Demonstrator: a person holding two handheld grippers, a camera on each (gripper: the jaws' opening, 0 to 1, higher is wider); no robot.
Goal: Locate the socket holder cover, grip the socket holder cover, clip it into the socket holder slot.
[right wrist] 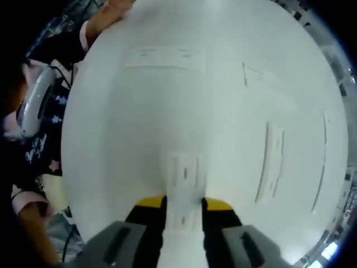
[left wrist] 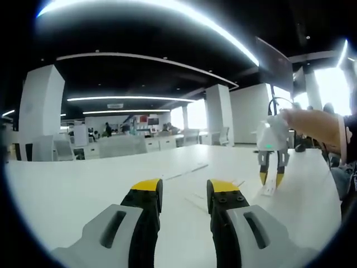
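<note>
I have the socket holder cover (right wrist: 183, 190), a flat white strip with small slots, pinched between the right gripper (right wrist: 183, 205) jaws at the bottom centre of the right gripper view, its free end reaching up the frame over the white table (right wrist: 111, 139). In the left gripper view the same gripper (left wrist: 273, 177) sits at centre right, tips down, with the cover (left wrist: 269, 190) touching the tabletop. My left gripper (left wrist: 184, 190) stands open and empty at the bottom of its view.

I judge the step in hand to be seating the cover. The long white socket holder strip (right wrist: 270, 162) at right of centre looks like the likeliest target, though I cannot make out its slot. I would square the cover to that strip, keep it level, and press evenly until both edges clip.

No brand, label or writing is legible on any part.
</note>
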